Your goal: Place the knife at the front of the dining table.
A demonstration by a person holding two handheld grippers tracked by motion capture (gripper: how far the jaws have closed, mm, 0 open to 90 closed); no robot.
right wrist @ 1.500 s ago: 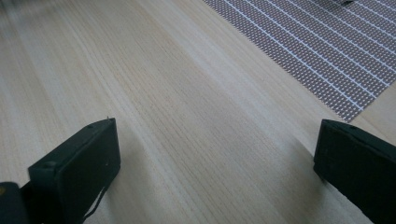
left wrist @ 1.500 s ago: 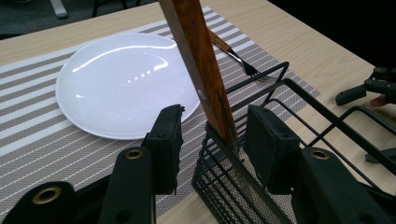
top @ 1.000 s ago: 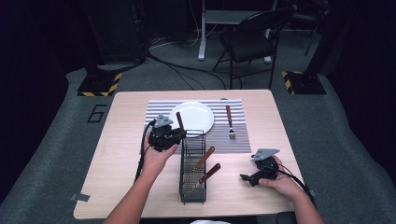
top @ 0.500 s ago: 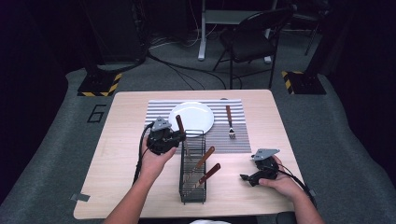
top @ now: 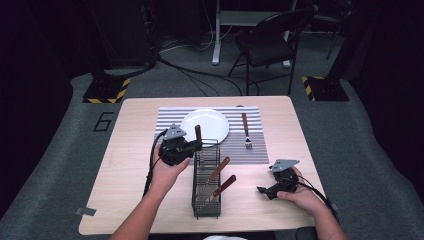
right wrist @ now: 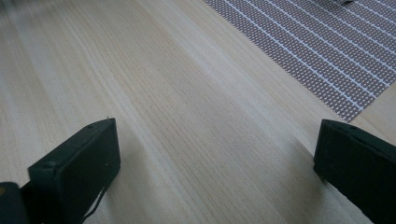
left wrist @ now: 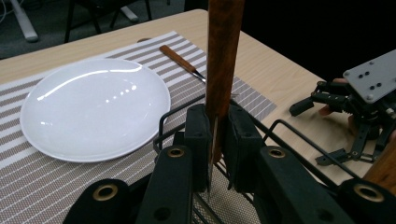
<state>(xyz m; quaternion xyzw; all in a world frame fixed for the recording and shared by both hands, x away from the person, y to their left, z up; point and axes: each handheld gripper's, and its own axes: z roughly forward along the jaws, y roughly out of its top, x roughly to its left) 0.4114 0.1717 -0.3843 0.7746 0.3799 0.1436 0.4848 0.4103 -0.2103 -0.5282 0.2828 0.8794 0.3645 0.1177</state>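
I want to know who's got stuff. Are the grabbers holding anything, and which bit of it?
The left gripper pinches a wooden-handled utensil at the handle's lower end, above the wire rack. The right gripper is open, holding nothing.

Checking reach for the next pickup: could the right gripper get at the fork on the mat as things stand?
Probably yes. The right gripper rests on the table with its jaws open and nothing in them, and the fork lies alone on the mat, right of the plate, with bare table between them. The rack stands off to the side.

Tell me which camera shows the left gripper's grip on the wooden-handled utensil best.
The left gripper view: the left gripper pads clamp the wooden handle up close. The high view shows it small, upright at the wire caddy.
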